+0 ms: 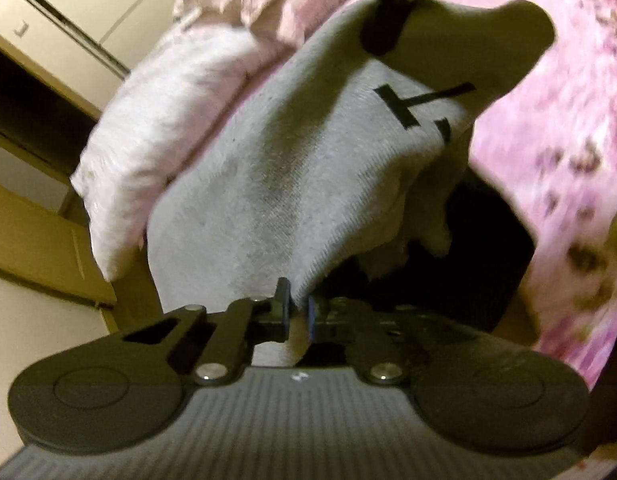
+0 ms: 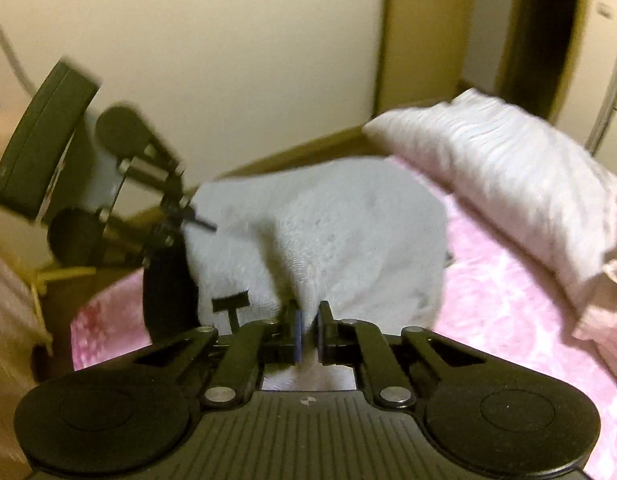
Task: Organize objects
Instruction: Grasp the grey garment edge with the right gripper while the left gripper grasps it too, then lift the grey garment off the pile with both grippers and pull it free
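A grey knit garment (image 1: 292, 168) with black letter marks hangs stretched between my two grippers above a bed. My left gripper (image 1: 297, 311) is shut on one edge of it. My right gripper (image 2: 308, 326) is shut on the opposite edge of the garment (image 2: 332, 236). In the left wrist view the right gripper (image 1: 384, 20) shows at the top, pinching the cloth. In the right wrist view the left gripper (image 2: 196, 216) shows at the left, pinching the far corner. The cloth's underside is hidden.
A pink flowered bedspread (image 1: 556, 120) covers the bed (image 2: 508, 320). A pale pink pillow (image 2: 500, 176) lies at its head and shows in the left wrist view (image 1: 156, 128). Cream walls (image 2: 228, 60) and wooden trim lie behind. A dark object (image 1: 480, 264) sits under the garment.
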